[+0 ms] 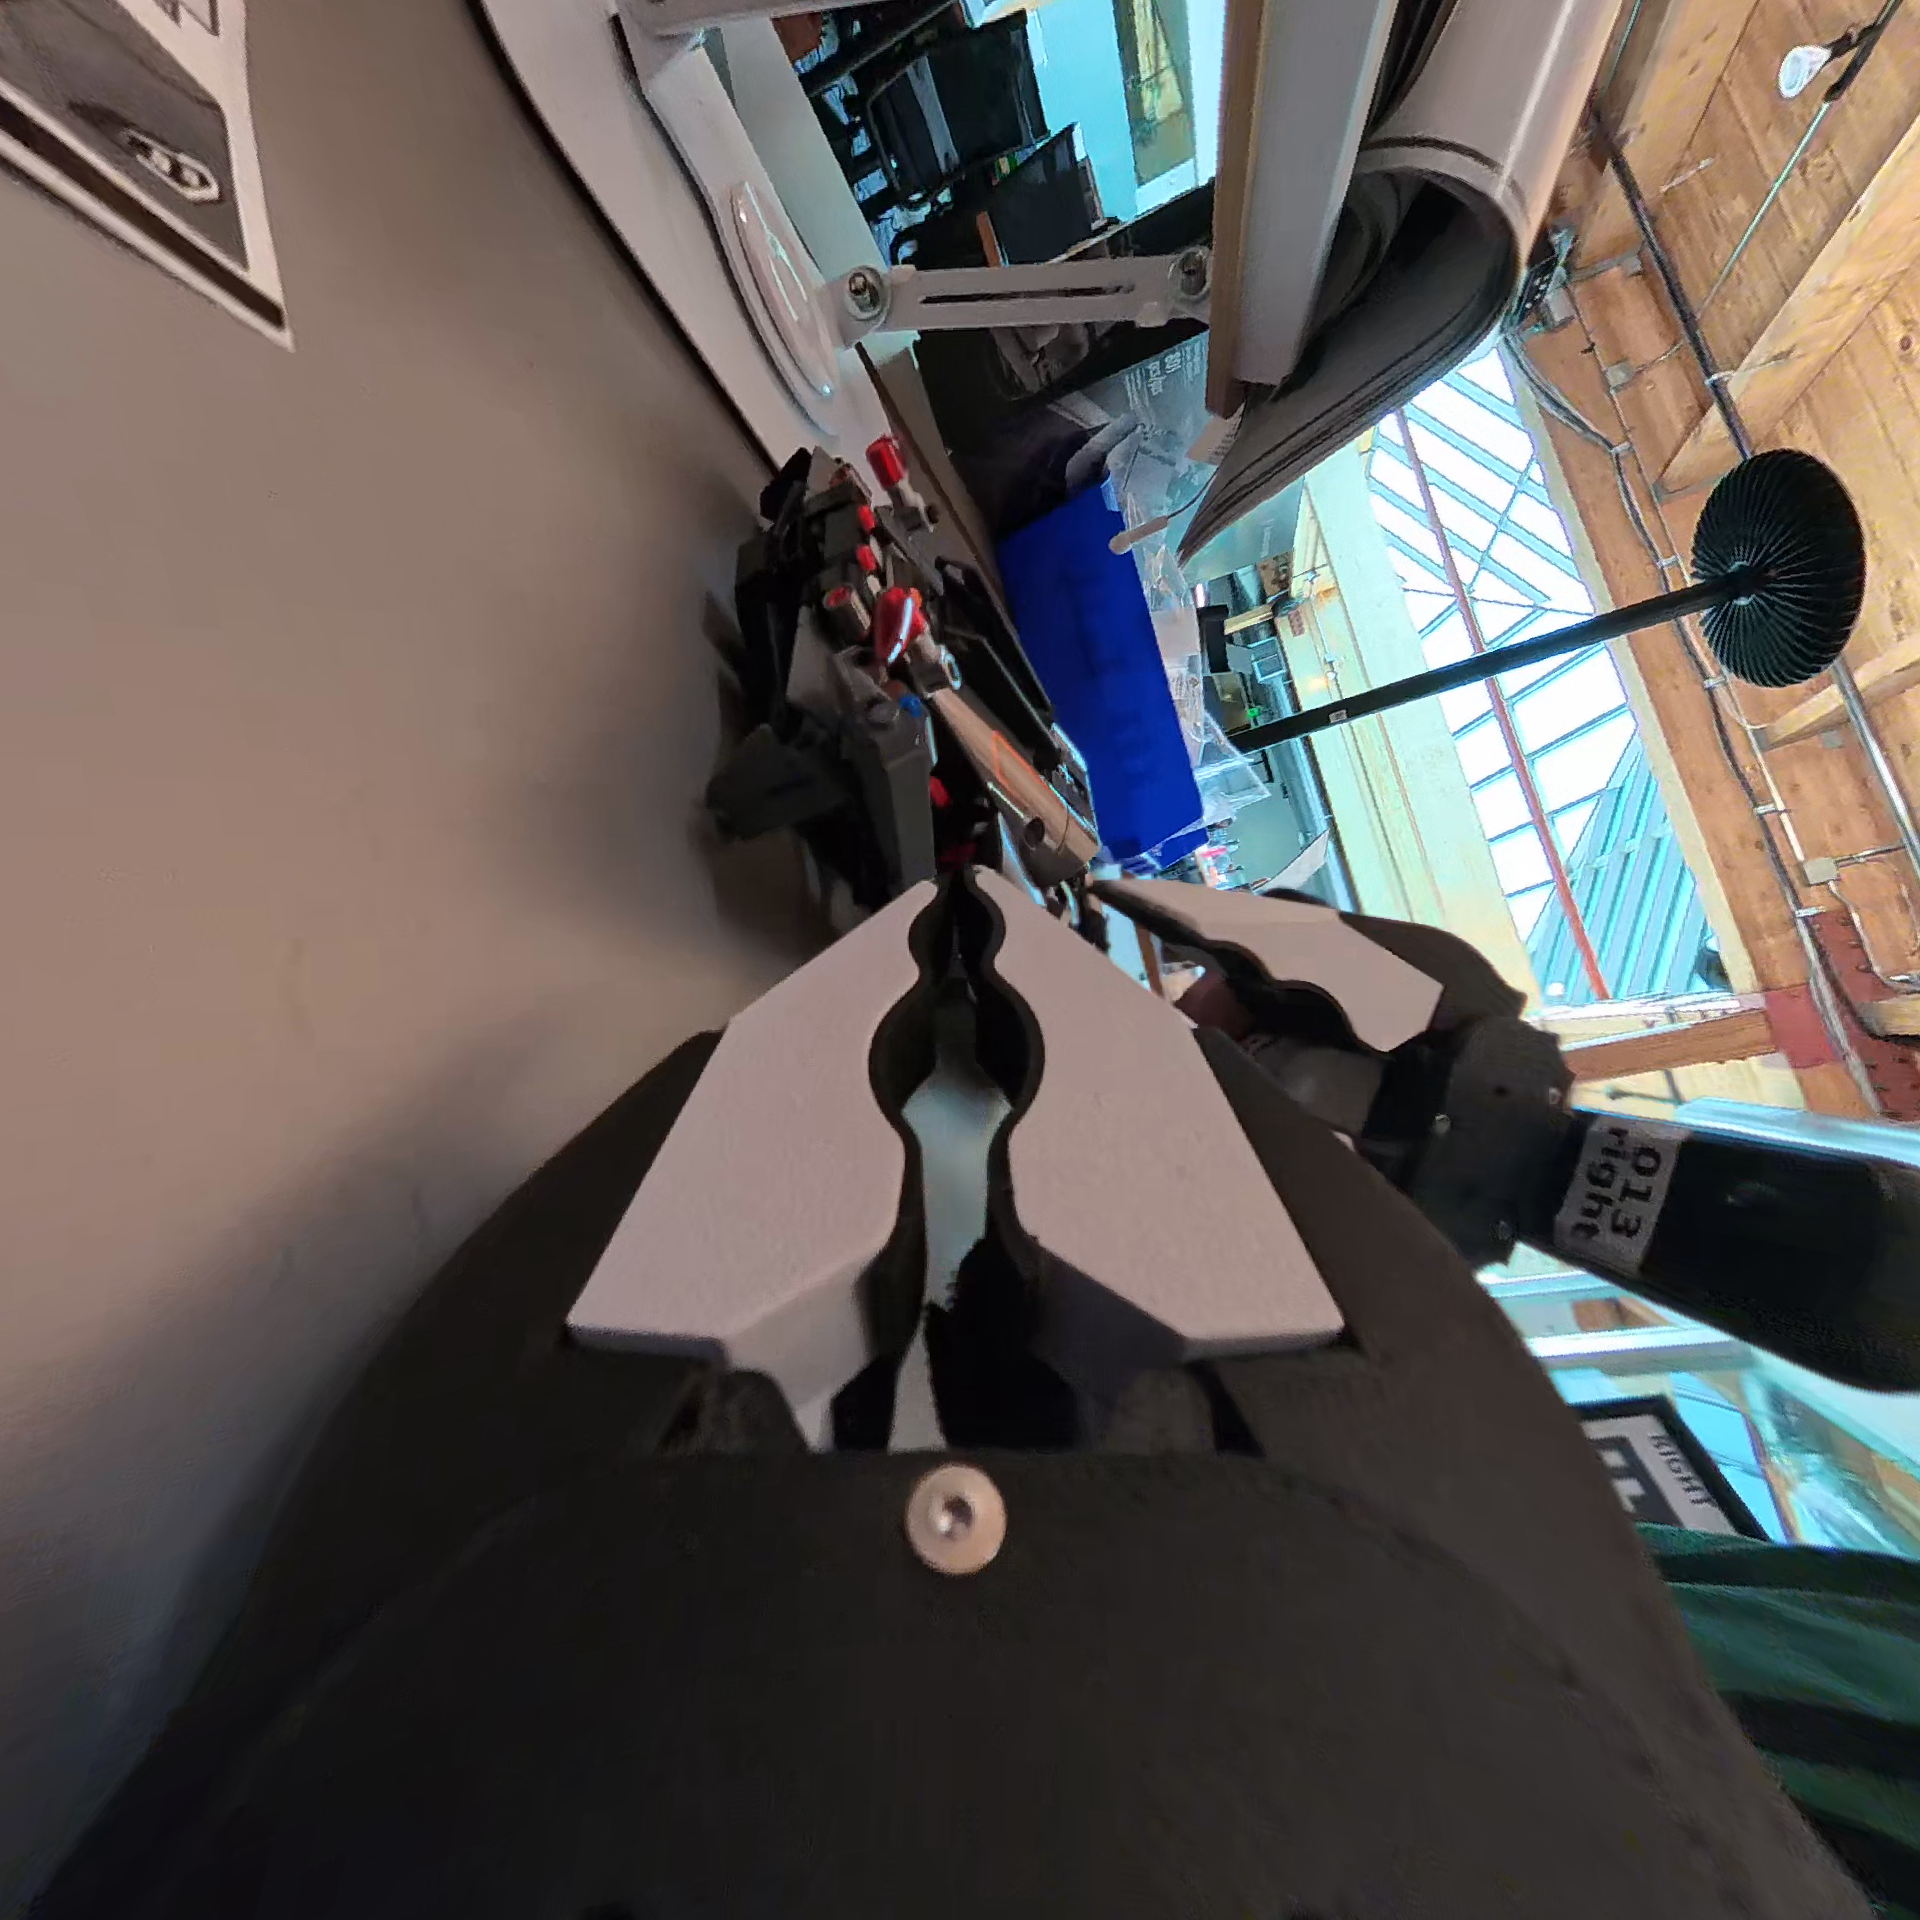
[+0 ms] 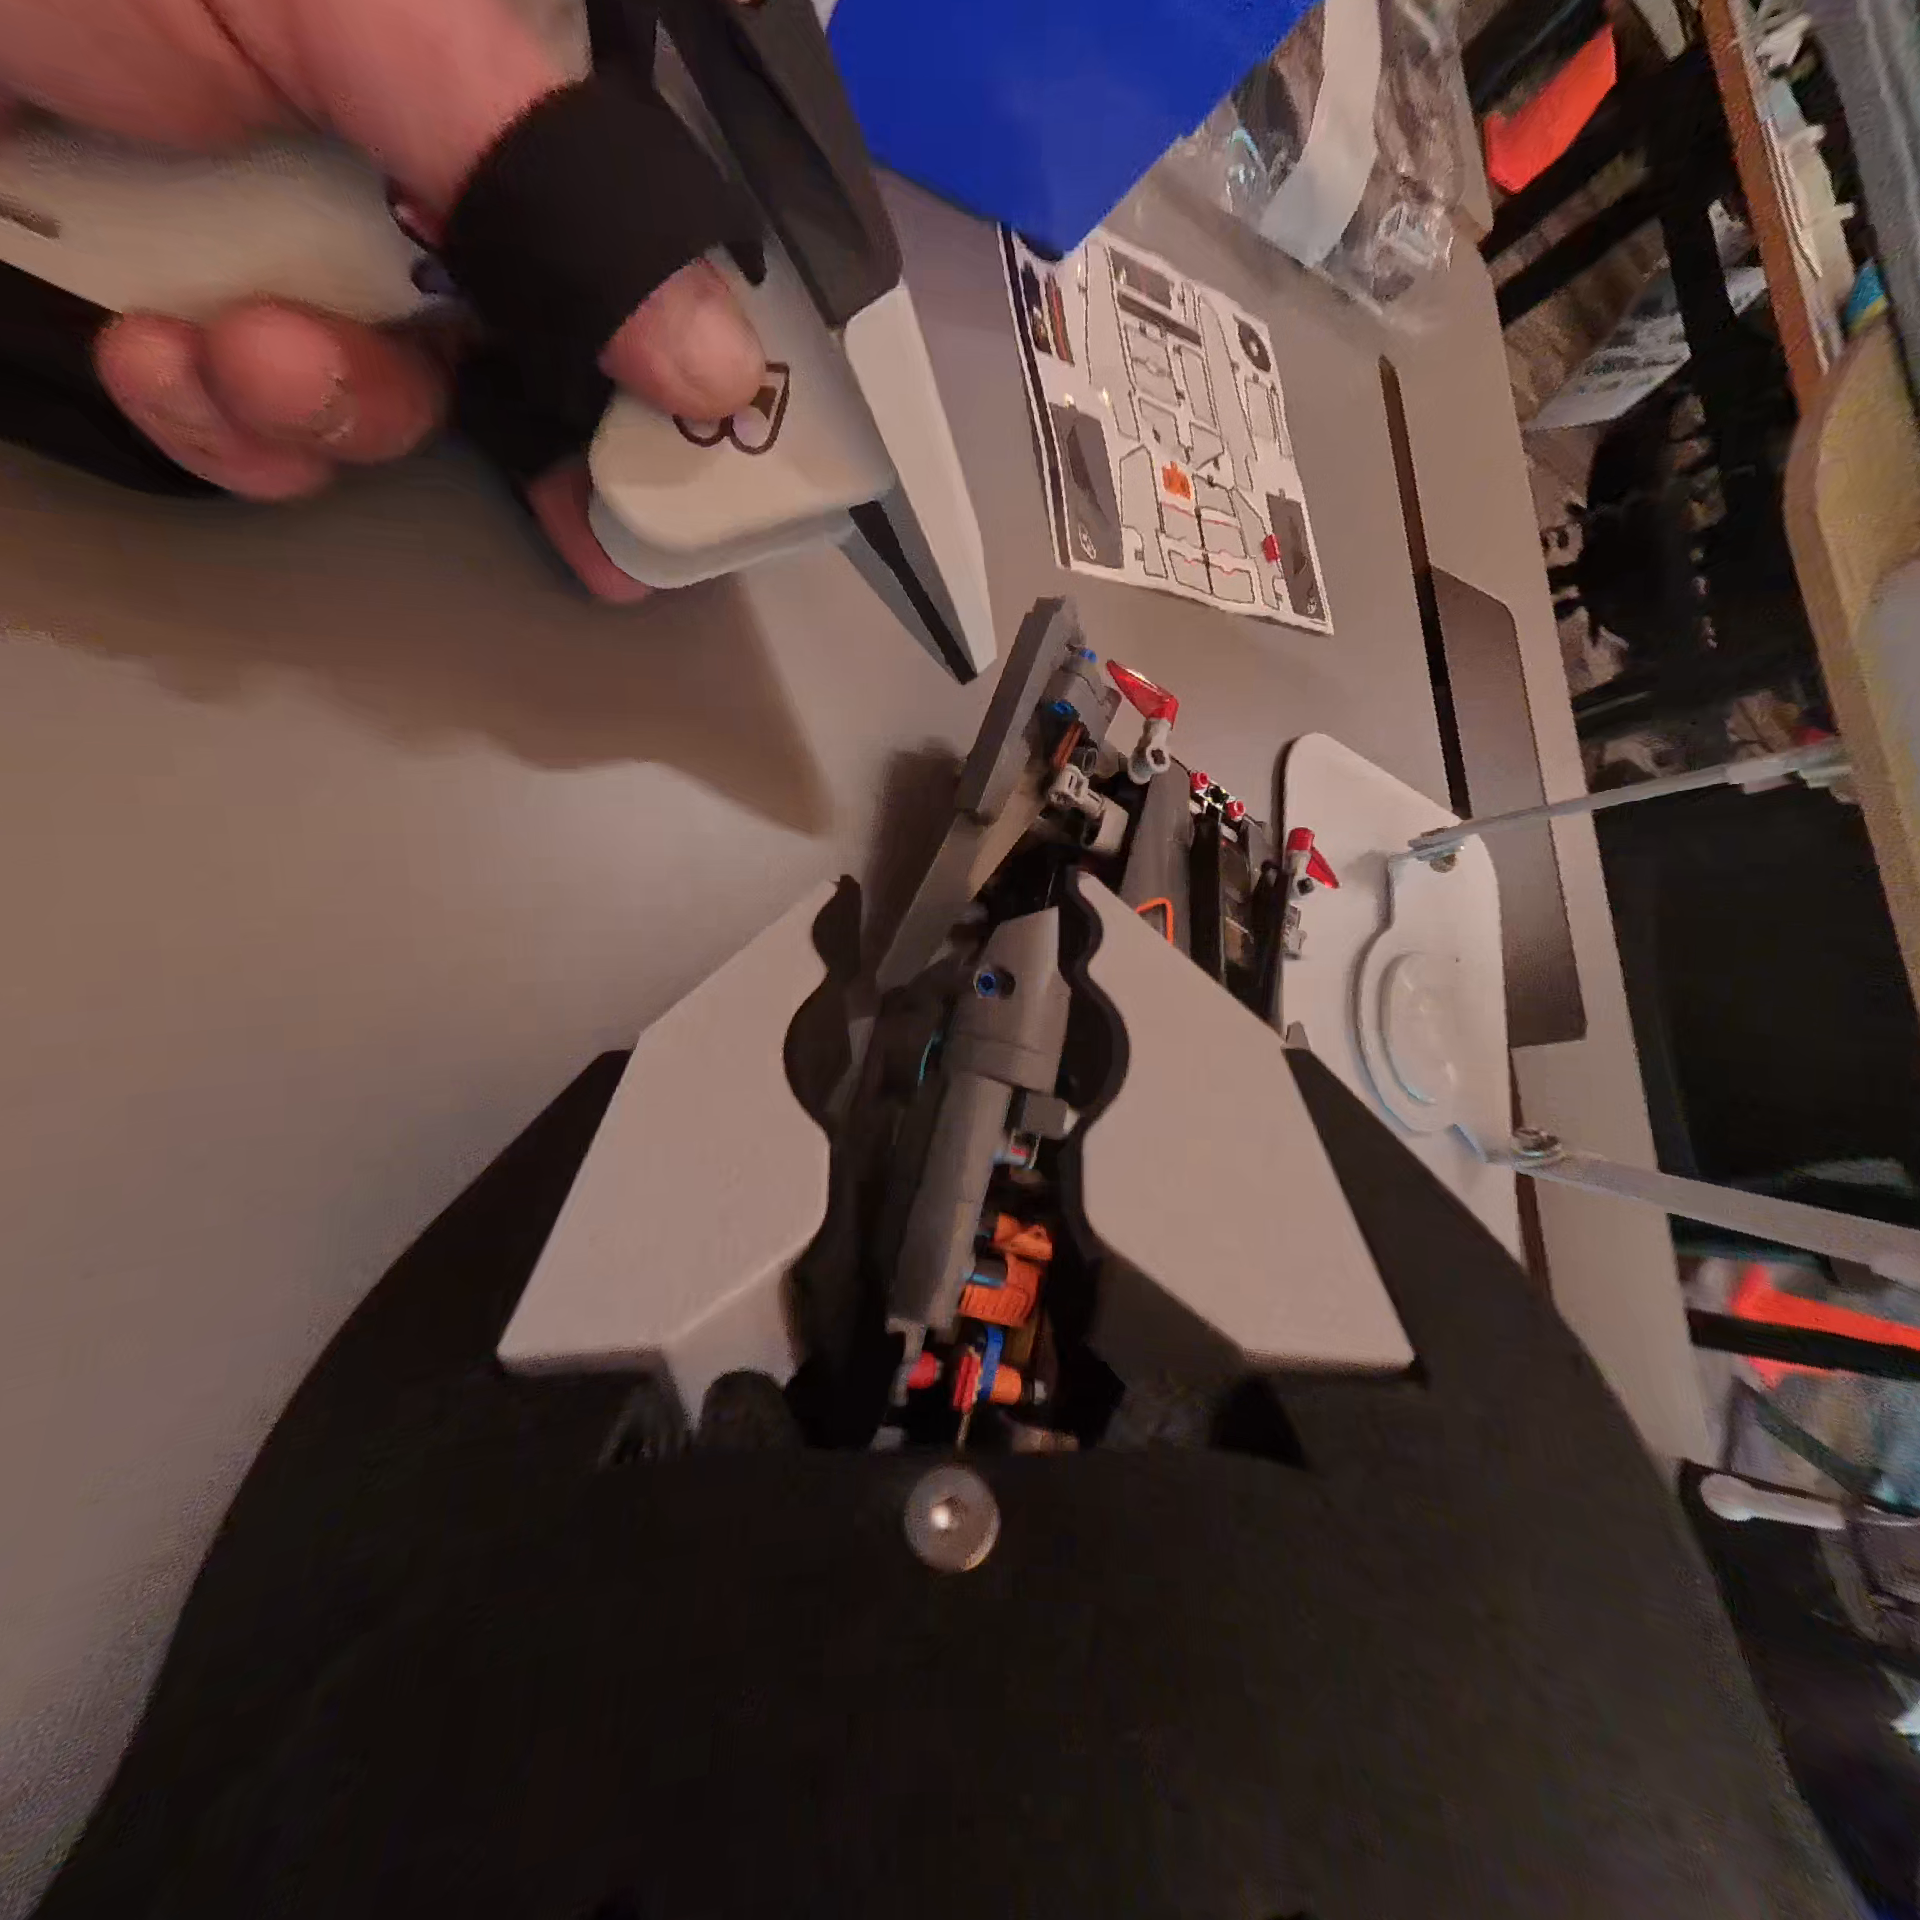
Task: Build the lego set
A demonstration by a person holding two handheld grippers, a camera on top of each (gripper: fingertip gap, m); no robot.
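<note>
The lego model (image 2: 997, 1039) is a partly built car in dark grey and black with orange and red parts. My right gripper (image 2: 961, 894) is shut on its body and holds it tilted over the grey table (image 2: 364, 831). A flat grey panel (image 2: 1023, 717) stands up at the model's far end. My left gripper (image 1: 958, 888) is shut, with its tips right at the near edge of the model (image 1: 883, 675); I see nothing held between them. In the right wrist view the left gripper (image 2: 961, 665) points down beside that grey panel. The right gripper (image 1: 1101, 891) also shows in the left wrist view.
A sticker sheet (image 2: 1174, 436) lies flat beyond the model. A blue box (image 2: 1039, 104) and clear plastic bags (image 2: 1330, 156) sit farther back. A white stand base (image 2: 1403, 987) with metal arms is just right of the model. A printed sheet (image 1: 135, 135) lies on the table. Tip to tip, the grippers are about 5 centimetres apart.
</note>
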